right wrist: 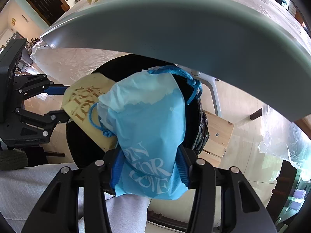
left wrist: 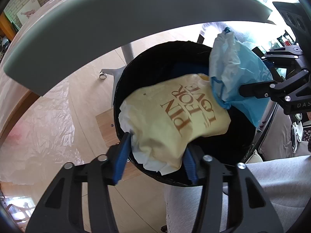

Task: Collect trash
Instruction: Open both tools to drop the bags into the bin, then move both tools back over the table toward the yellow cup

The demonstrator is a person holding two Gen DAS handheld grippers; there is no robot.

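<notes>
A cream-yellow paper bag point(left wrist: 175, 116) printed with brown letters hangs over the open black round bin point(left wrist: 155, 58). My left gripper point(left wrist: 157, 145) is shut on its lower end, with a blue pad point(left wrist: 122, 155) on each side. A light-blue paper bag point(right wrist: 151, 126) with a blue cord handle hangs over the same bin point(right wrist: 81, 139), and my right gripper point(right wrist: 149, 153) is shut on its printed end. The two bags touch above the bin mouth. Each gripper shows in the other view: the right gripper point(left wrist: 252, 91) at the right, the left gripper point(right wrist: 67, 103) at the left.
A grey tabletop edge point(left wrist: 136, 15) arches just above the bin, seen also in the right wrist view as the tabletop edge point(right wrist: 175, 29). Clear plastic sheeting point(left wrist: 48, 116) lies on the floor at left. A wooden board point(right wrist: 219, 134) sits beside the bin. A person's grey trouser leg point(left wrist: 272, 184) is close below.
</notes>
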